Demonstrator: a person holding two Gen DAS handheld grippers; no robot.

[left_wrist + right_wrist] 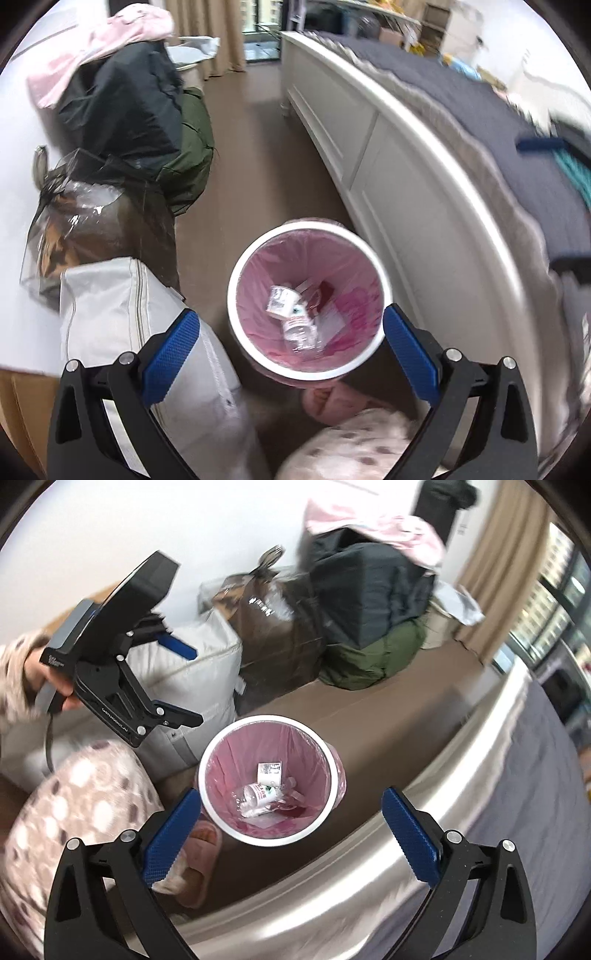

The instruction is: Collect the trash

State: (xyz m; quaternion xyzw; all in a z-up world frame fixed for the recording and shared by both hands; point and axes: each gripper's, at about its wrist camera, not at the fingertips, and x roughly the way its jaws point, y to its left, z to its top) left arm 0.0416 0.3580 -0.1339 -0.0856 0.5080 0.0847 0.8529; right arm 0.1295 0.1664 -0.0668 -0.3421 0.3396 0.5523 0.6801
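Observation:
A white trash bin (233, 291) with a pink liner stands on the brown floor beside the bed. At its bottom lie a paper cup (280, 301), a clear plastic bottle (299, 332) and some red and white wrappers. My left gripper (290, 314) hangs open above the bin with nothing between its blue pads. In the right wrist view the same bin (202, 775) holds the cup (269, 773) and bottle (258, 794). My right gripper (291, 794) also stands open and empty over it. The left gripper (190, 685) shows at upper left, held in a hand.
A white bed frame (406, 184) with dark bedding runs along the bin's right. A grey storage bag (122, 306), a plastic-wrapped brown bag (92, 229) and piled dark and green bags (129, 110) line the wall. A pink slipper (199, 849) and the person's patterned trouser leg (74, 805) are close by.

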